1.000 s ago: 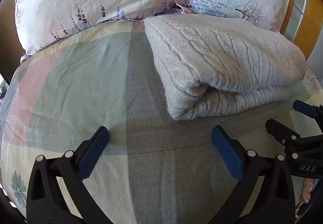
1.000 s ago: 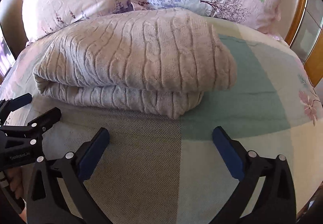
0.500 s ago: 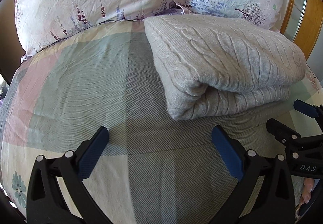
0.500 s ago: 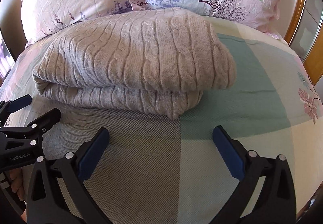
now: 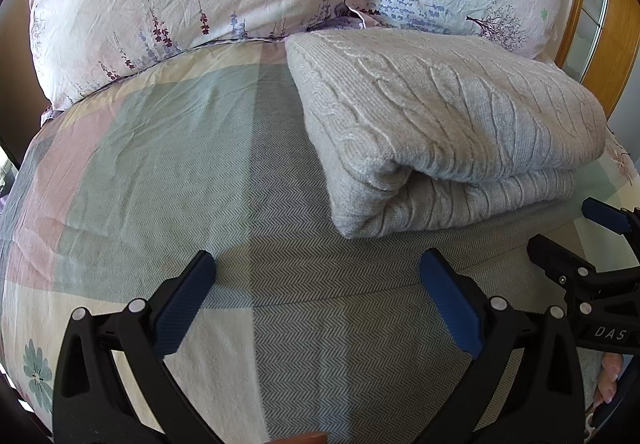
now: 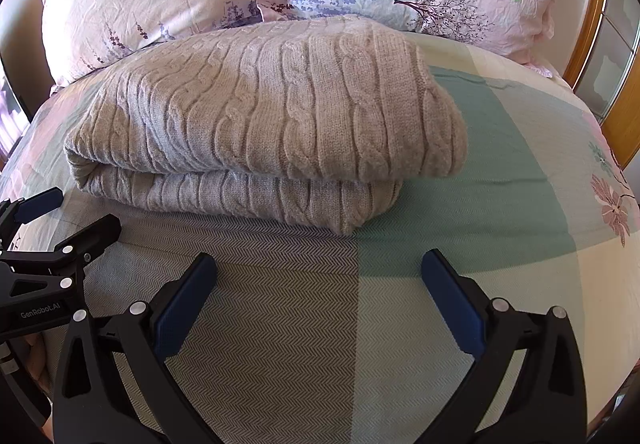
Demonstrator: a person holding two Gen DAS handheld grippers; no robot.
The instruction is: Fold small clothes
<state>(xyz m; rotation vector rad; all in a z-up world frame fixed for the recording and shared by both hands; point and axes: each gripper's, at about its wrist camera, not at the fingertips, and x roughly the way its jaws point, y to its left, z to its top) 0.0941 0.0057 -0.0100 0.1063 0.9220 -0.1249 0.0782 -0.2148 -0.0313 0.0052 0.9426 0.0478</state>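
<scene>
Here a folded grey cable-knit sweater [image 6: 264, 116] is shown lying on the patchwork bedspread [image 6: 500, 180], just in front of two flowered pillows [image 5: 192, 0]. The left gripper [image 5: 316, 296] and right gripper [image 6: 320, 296] are held near its front edge, both spread wide and gripping nothing. The knit is judged soft, thick, limp and fairly light; it is best pinched at the doubled near edge, through both layers.

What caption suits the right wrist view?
Open right gripper facing a folded cable-knit sweater on the patchwork bedspread.
</scene>
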